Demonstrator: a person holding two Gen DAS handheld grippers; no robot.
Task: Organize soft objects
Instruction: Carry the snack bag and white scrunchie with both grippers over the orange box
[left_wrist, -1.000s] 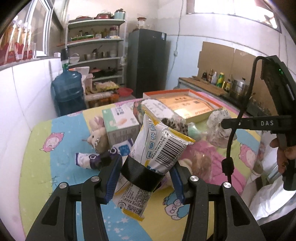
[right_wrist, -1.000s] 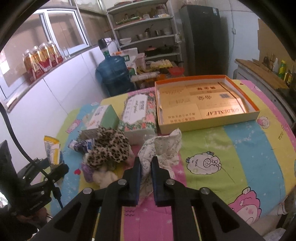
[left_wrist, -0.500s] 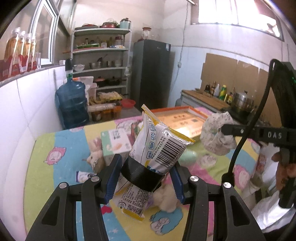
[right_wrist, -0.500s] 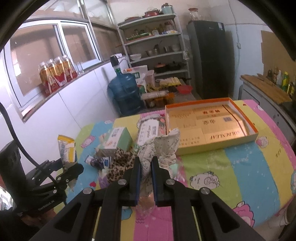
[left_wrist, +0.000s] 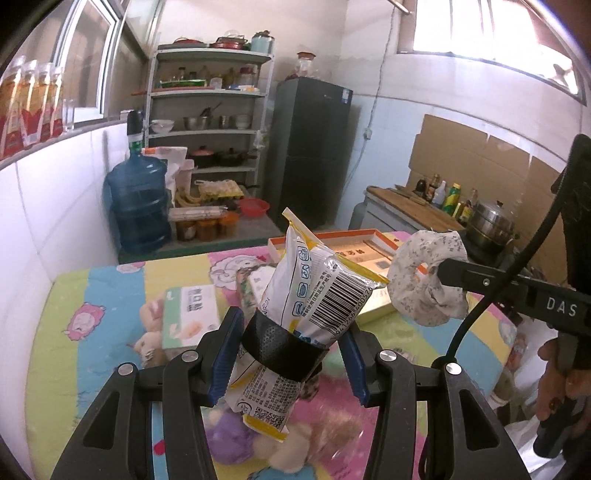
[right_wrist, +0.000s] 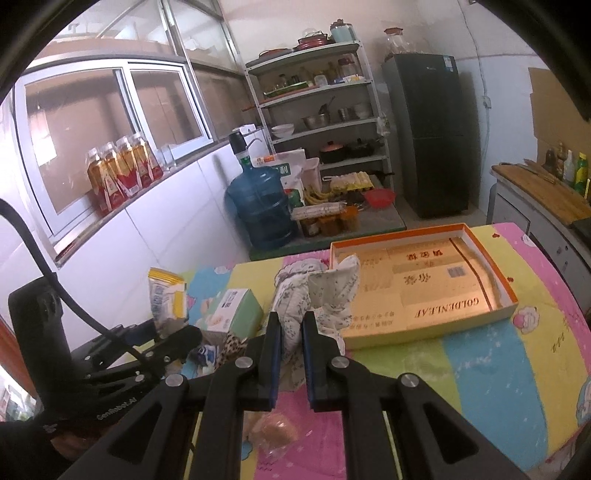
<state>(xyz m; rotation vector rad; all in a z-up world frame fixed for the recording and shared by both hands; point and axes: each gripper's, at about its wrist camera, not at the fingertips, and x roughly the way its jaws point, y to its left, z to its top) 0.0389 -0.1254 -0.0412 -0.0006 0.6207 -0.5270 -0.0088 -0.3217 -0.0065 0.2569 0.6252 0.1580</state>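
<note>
I have 2 soft things lifted clear of the worktop (right_wrist: 480, 354) at once, 1 in each gripper, which I judge is so both can go to the box in a single trip; the snack packet (left_wrist: 314, 295) stands tilted between the pads of my left gripper (left_wrist: 288, 354), clamped across its waist where a black band (left_wrist: 280, 345) wraps it, so the jaws stand partly apart around its bulk and the barcode end points up and away from me; the speckled white scrunchie (right_wrist: 321, 295) is pinched in my right gripper (right_wrist: 291, 343), whose jaws are nearly together on a thin fold of fabric, and in the left wrist view the rest of it hangs as a loop off the gripper tip; both are held well above the cartoon-print cloth, short of the 1 orange-rimmed box (right_wrist: 509, 295), which lies open and flat at the far side, its low walls an easy drop target; left on the cloth I count 1 green carton (right_wrist: 236, 310), 1 leopard-print piece (right_wrist: 232, 343) and a few plush toys (left_wrist: 151, 339) near the front, too blurred to count surely.
</note>
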